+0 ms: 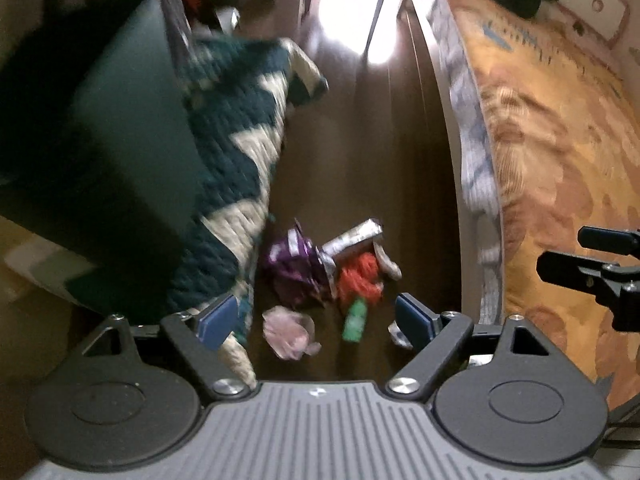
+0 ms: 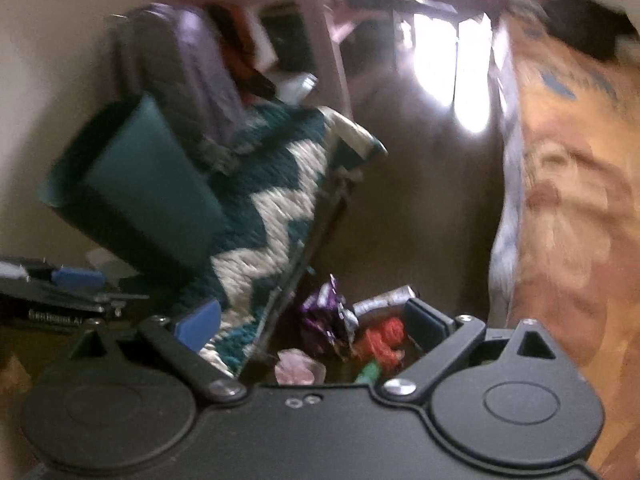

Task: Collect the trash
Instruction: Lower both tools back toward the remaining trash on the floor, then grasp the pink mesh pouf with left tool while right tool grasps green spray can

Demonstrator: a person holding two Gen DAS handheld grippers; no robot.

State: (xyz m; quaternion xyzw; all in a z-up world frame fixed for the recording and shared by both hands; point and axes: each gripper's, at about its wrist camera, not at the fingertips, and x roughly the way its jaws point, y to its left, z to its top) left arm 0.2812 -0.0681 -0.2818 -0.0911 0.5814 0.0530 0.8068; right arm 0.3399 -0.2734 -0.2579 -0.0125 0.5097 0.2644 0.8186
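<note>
A small pile of trash lies on the dark wood floor: a purple wrapper [image 1: 294,264], a silver wrapper [image 1: 354,236], an orange crumpled piece [image 1: 360,280], a small green bottle [image 1: 354,320] and a pink crumpled bag [image 1: 290,332]. My left gripper [image 1: 316,322] hangs above the pile, open, with nothing between its blue pads. The right gripper [image 2: 312,326] is also open and empty over the same pile, where the purple wrapper [image 2: 324,320] and orange piece [image 2: 382,340] show between its fingers. A teal bin [image 1: 120,160] stands tilted to the left.
A teal and cream zigzag rug [image 1: 240,140] lies between the bin and the pile. A bed with an orange patterned cover [image 1: 560,160] runs along the right. Chairs with clothes [image 2: 192,64] stand behind the bin. Bright light falls on the far floor.
</note>
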